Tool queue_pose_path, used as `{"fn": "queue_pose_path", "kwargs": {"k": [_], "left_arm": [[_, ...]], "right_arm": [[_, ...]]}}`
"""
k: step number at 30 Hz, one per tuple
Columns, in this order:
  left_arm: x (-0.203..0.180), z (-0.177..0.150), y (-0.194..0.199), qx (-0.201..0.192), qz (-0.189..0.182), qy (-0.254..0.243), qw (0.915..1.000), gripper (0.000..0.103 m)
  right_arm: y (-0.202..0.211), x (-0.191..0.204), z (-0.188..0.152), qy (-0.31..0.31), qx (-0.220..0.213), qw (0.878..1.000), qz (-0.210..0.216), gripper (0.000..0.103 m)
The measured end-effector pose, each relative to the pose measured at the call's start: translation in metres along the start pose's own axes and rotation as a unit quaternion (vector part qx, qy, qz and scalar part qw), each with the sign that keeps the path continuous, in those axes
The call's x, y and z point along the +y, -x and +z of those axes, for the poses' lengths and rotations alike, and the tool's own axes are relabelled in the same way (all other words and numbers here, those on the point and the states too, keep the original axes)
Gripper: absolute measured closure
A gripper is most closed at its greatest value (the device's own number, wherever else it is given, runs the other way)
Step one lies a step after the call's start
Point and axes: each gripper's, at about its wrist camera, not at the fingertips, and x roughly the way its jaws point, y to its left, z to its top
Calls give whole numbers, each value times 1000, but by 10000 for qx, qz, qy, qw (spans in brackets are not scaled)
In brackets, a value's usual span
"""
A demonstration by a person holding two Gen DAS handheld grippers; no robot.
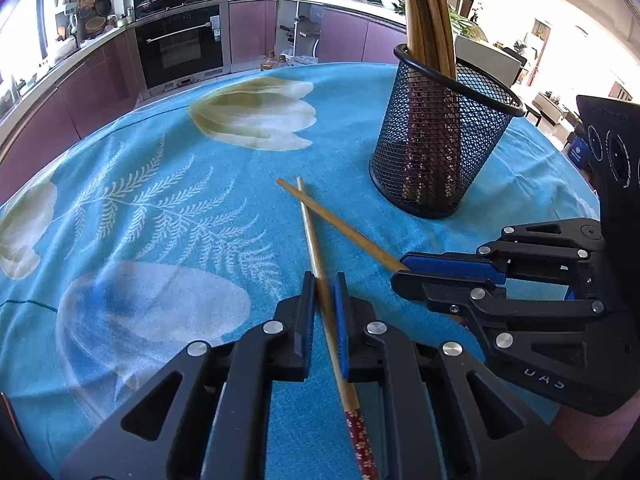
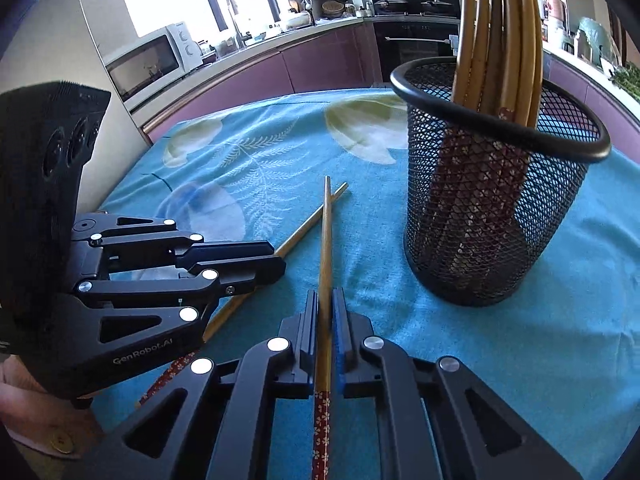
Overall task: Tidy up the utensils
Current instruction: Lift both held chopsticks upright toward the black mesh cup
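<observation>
Table under teal floral cloth (image 1: 168, 216)

At 2 o'clock, upright on cloth, black mesh cup (image 1: 440, 152). At centre, two crossed chopsticks, one (image 1: 310, 232) running toward 6 o'clock, other (image 1: 352, 236) toward 4 o'clock, tips crossing at 12.

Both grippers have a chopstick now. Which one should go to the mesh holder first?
Probably the right gripper: the mesh holder stands on its side, and its chopstick lies on top where the two cross. The left gripper sits farther off, its chopstick underneath.

Blue floral tablecloth (image 1: 168, 208), black oven (image 1: 180, 46), white microwave (image 2: 150, 62), purple cabinets (image 1: 248, 28).
</observation>
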Motion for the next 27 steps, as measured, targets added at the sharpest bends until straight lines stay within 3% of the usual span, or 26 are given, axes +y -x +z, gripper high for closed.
{"fn": "queue_pose_path", "kwargs": {"k": [10,27], "left_arm": [[1,-2,9,-72,-9,80,9999,95],[3,11,58,-648,-185,139,9976,95]], "right_arm": [[12,-8,1,-191,-195,9995,187,97],[55,-4,10,-117,-806,9961,335,97]]}}
